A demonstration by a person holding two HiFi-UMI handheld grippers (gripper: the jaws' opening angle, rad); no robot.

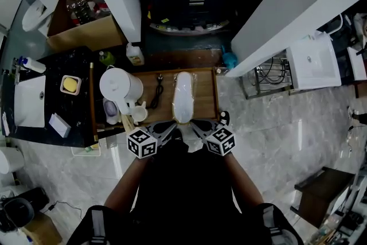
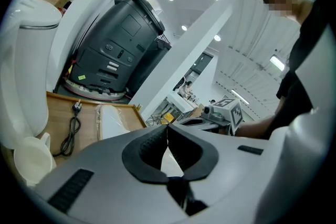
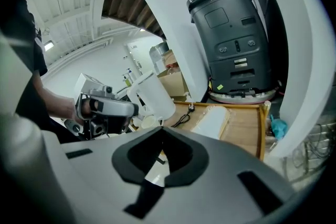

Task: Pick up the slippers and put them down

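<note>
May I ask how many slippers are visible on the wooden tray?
1: a white slipper, central on the wooden tray, right of the black cable; another may hide underneath.

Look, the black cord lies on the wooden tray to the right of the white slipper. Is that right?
Not quite. The black cord does lie on the wooden tray, but it is to the left of the white slipper, not the right. The head view shows it.
</note>
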